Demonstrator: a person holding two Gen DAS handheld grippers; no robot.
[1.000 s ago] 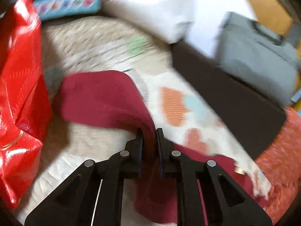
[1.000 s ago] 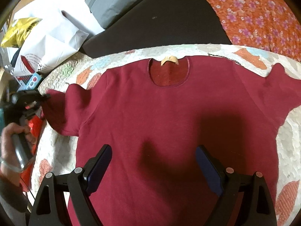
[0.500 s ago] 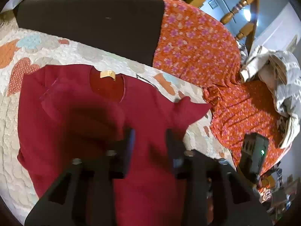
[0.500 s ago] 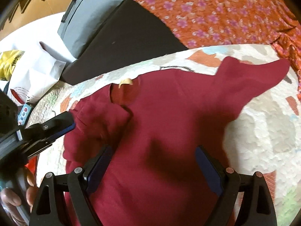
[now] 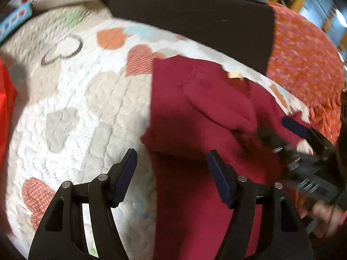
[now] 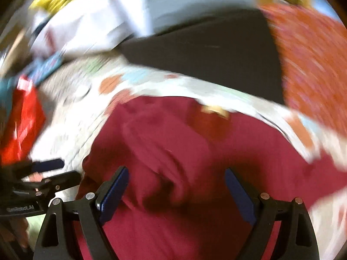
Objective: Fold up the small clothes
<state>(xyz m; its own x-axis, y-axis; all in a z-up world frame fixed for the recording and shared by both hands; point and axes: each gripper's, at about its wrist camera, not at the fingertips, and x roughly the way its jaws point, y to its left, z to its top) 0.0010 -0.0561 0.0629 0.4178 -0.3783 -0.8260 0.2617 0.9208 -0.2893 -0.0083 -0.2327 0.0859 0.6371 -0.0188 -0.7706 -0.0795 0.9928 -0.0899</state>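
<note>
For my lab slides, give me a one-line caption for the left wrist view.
Open left gripper above a maroon shirt with one sleeve folded in, on a heart-print quilt.

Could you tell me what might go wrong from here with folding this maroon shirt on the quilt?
The folded-over sleeve lies loose with both grippers open, so it may slip back. The left gripper and right gripper are close together and could collide. The maroon shirt already looks bunched; creases may get folded in.

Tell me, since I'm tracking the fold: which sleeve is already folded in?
The left sleeve, lying flat across the maroon shirt beside the neck label; the other sleeve is spread on the quilt.
</note>
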